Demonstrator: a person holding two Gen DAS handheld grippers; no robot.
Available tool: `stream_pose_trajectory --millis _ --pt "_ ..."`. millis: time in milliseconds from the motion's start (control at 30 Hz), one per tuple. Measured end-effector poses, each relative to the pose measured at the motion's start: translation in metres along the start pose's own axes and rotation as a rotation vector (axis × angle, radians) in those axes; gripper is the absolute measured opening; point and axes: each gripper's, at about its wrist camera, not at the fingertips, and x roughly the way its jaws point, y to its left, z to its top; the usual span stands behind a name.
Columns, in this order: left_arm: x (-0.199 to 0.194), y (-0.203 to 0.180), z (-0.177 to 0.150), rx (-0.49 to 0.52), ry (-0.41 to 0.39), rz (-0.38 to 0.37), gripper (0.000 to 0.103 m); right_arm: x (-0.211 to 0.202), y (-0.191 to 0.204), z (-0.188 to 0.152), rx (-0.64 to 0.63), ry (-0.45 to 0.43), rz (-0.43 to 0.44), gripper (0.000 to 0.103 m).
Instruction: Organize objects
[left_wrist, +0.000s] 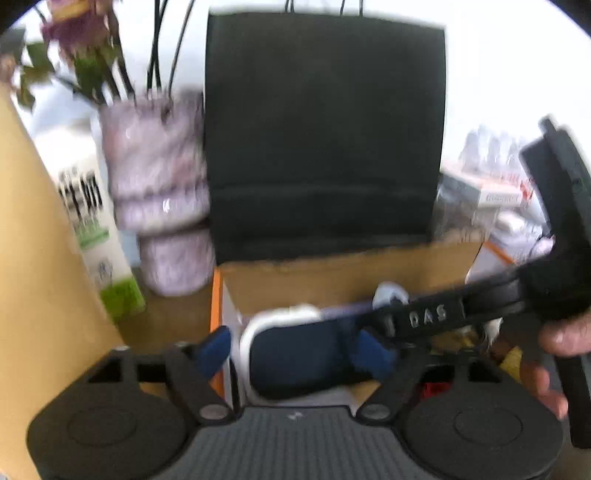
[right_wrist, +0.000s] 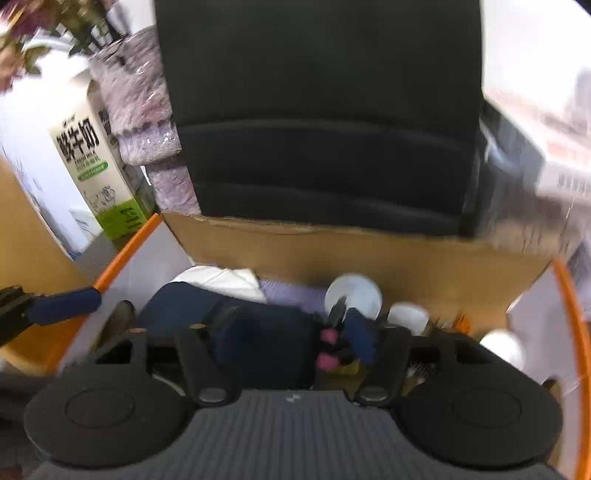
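An open cardboard box (left_wrist: 332, 277) with orange edges holds a dark blue pouch with a white rim (left_wrist: 295, 354) and several small items. My left gripper (left_wrist: 295, 350) is open, its blue pads either side of the pouch above the box's left part. My right gripper (right_wrist: 299, 336) is inside the box (right_wrist: 369, 254), jaws open around the dark blue pouch (right_wrist: 266, 332), with pink-tipped items (right_wrist: 327, 349) by its right pad. White round lids (right_wrist: 354, 291) lie beyond it. The right gripper also crosses the left wrist view (left_wrist: 480, 306).
A black bag (left_wrist: 325, 129) stands behind the box. A mottled purple vase (left_wrist: 159, 199) with flowers and a green-and-white milk carton (left_wrist: 99, 240) stand at the left. White boxes (left_wrist: 491, 195) sit at the right. A tan wall (left_wrist: 29, 295) is at far left.
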Motion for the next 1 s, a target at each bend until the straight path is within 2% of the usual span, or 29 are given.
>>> stream_pose_trajectory --millis 67,100,133,200,233,300,400,467,533,567,633,700,800,900,1000 --pt "0.004 0.003 0.0 -0.028 -0.004 0.029 0.081 -0.002 -0.001 -0.002 0.013 -0.004 0.014 0.069" --pt "0.011 0.004 -0.001 -0.032 0.028 0.031 0.081 -0.001 0.0 -0.002 0.003 -0.002 0.012 0.071" --pt "0.011 -0.001 -0.006 0.021 0.016 0.049 0.082 -0.002 0.002 -0.002 -0.007 0.001 0.0 0.07" --pt "0.012 -0.015 -0.009 0.143 0.056 0.084 0.085 -0.001 0.004 -0.003 -0.023 0.017 0.013 0.078" --pt "0.01 -0.016 -0.01 0.134 0.066 0.093 0.087 -0.002 0.006 -0.005 -0.031 0.022 0.015 0.086" --pt "0.004 -0.019 -0.013 0.136 0.093 0.108 0.087 -0.007 0.011 -0.01 -0.046 0.026 0.014 0.09" --pt "-0.004 -0.016 -0.022 0.113 0.171 0.073 0.085 -0.022 0.014 -0.024 -0.038 0.016 0.005 0.093" --pt "-0.016 -0.01 -0.027 0.053 0.173 0.027 0.086 -0.034 0.015 -0.032 -0.055 0.001 0.012 0.093" --pt "-0.029 -0.003 -0.028 0.014 0.169 -0.002 0.086 -0.057 0.018 -0.038 -0.093 -0.058 -0.052 0.094" --pt "-0.04 -0.002 -0.027 0.001 0.154 -0.006 0.086 -0.073 0.018 -0.039 -0.094 -0.095 -0.084 0.097" --pt "-0.074 0.002 -0.023 -0.035 0.098 -0.01 0.087 -0.107 0.017 -0.042 -0.074 -0.135 -0.093 0.102" --pt "-0.107 0.002 -0.022 -0.055 0.057 -0.014 0.087 -0.136 0.018 -0.05 -0.058 -0.137 -0.125 0.103" --pt "-0.167 -0.005 -0.035 -0.079 -0.007 -0.034 0.09 -0.178 0.03 -0.083 -0.089 -0.143 -0.191 0.103" --pt "-0.23 -0.018 -0.072 -0.123 -0.075 -0.06 0.091 -0.221 0.049 -0.141 -0.108 -0.198 -0.257 0.103" --pt "-0.291 -0.033 -0.123 -0.161 -0.129 -0.055 0.101 -0.271 0.069 -0.218 -0.095 -0.279 -0.344 0.103"
